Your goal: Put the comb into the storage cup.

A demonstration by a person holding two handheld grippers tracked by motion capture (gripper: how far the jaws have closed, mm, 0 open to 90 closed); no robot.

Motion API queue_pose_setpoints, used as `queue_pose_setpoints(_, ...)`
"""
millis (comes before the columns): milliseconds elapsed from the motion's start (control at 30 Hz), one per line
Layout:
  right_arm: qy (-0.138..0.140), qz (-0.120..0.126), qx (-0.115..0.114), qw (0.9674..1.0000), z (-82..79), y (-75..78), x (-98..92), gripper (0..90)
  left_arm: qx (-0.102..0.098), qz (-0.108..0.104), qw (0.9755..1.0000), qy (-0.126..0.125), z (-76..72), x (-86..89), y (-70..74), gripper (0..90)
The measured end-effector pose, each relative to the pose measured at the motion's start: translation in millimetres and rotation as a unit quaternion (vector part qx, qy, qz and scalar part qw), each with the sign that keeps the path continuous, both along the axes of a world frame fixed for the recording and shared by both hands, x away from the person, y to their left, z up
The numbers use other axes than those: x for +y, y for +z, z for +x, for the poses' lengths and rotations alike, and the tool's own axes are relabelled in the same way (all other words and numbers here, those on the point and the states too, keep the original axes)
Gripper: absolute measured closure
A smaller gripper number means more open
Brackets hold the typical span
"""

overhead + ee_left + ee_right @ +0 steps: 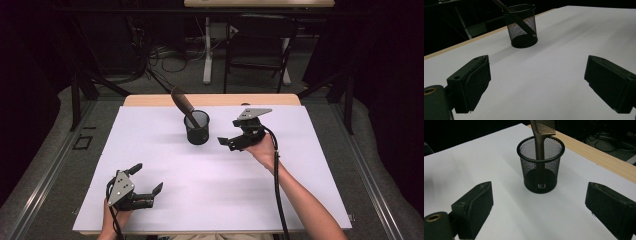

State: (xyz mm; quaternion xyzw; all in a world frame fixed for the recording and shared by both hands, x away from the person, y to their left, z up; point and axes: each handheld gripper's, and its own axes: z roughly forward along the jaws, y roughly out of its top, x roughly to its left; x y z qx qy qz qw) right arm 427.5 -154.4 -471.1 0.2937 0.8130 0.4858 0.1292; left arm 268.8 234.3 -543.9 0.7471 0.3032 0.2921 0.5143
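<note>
Comb (541, 135) stands handle-down in the mesh cup (196, 128), leaning on its rim; right gripper (231, 140) beside the cup gapes wide, empty; left gripper (146, 180), well away, likewise wide.

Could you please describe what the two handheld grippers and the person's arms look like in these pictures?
Both the left gripper and the right gripper are black, with two blocky jaws lined by flat dark pads. Each carries a grey three-cornered plate on top, dotted with small holes, and trails a black cable. The person's forearms are bare, with no sleeves showing.
</note>
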Motion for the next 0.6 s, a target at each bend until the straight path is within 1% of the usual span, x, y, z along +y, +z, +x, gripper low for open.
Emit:
queue_pose_setpoints(167,0.003,-0.011,0.003,0.9999,-5.5,-1.5,-4.8,5.7,0.0,-0.001,1.0,0.001,-0.2,0.2,0.1,6.9)
queue_pose_setpoints(267,0.003,-0.018,0.01,0.9998,-9.0,-2.7,-10.2,4.4,0.0,-0.001,1.0,0.001,-0.4,0.2,0.2,6.9)
queue_pose_setpoints(333,0.003,-0.02,0.011,0.9997,-9.8,-3.4,-11.5,3.9,0.0,-0.001,1.0,0.001,-0.2,0.1,0.1,6.9)
queue_pose_setpoints(433,0.006,-0.032,0.021,0.9992,-12.4,-5.9,-14.8,2.5,0.0,0.0,1.0,0.0,0.1,-0.1,0.1,6.9)
queue_pose_setpoints(533,0.011,-0.039,0.031,0.9987,-15.5,-8.3,-18.1,2.1,0.0,0.0,1.0,0.0,0.0,-0.1,0.1,6.9)
queue_pose_setpoints(567,0.013,-0.045,0.034,0.9983,-18.1,-10.1,-20.2,1.6,0.0,-0.001,1.0,0.001,0.1,-0.1,0.1,6.9)
queue_pose_setpoints(600,0.013,-0.045,0.034,0.9983,-18.1,-10.1,-20.2,1.6,0.001,-0.001,1.0,0.001,0.0,0.0,0.1,6.9)
